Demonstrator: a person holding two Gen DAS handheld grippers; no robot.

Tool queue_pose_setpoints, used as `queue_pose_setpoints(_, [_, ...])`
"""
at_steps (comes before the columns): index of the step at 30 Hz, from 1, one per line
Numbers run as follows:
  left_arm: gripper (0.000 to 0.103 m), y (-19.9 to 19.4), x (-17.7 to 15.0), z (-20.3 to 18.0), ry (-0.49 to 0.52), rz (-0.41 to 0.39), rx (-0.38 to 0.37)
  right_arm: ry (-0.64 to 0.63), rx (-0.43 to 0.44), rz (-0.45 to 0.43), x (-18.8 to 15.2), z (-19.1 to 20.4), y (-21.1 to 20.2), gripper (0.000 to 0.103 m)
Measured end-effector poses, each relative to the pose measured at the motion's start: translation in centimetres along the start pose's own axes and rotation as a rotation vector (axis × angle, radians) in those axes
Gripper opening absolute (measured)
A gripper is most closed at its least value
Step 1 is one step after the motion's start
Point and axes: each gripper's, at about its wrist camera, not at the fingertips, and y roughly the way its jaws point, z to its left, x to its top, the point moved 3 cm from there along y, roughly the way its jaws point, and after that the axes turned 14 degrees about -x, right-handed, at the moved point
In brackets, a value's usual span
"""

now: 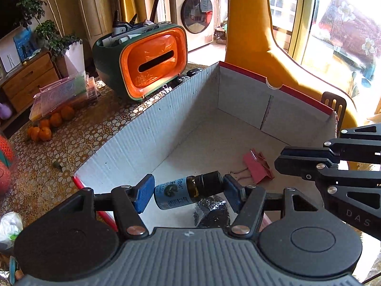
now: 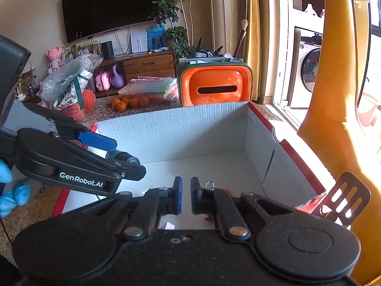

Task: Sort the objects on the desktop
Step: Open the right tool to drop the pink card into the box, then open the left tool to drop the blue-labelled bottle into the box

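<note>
My left gripper hangs over the near end of an open cardboard box. A small brown bottle with a blue label lies sideways between its blue pads; the cap touches the right pad, and a small gap shows at the left pad. In the box lie a pink binder clip and a dark crumpled packet. My right gripper is nearly shut and empty above the box, with the clip's wire loop just past its right finger. The left gripper shows in the right wrist view.
A green and orange tissue-box organiser with pens stands behind the box. Oranges and a plastic case lie at the left on the patterned tablecloth. A yellow chair stands at the far right. A black slotted spatula sticks up by the box's right corner.
</note>
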Motion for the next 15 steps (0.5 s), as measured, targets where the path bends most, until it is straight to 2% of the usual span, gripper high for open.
queue_pose_setpoints(9, [0.063, 4.4, 1.7, 0.4, -0.043, 0.124, -0.013, -0.012, 0.011, 0.02, -0.8, -0.2, 0.6, 0.016])
queue_pose_setpoints(15, [0.063, 6.7, 1.9, 0.9, -0.066, 0.227, 0.013, -0.017, 0.012, 0.035, -1.0, -0.3, 1.1, 0.019])
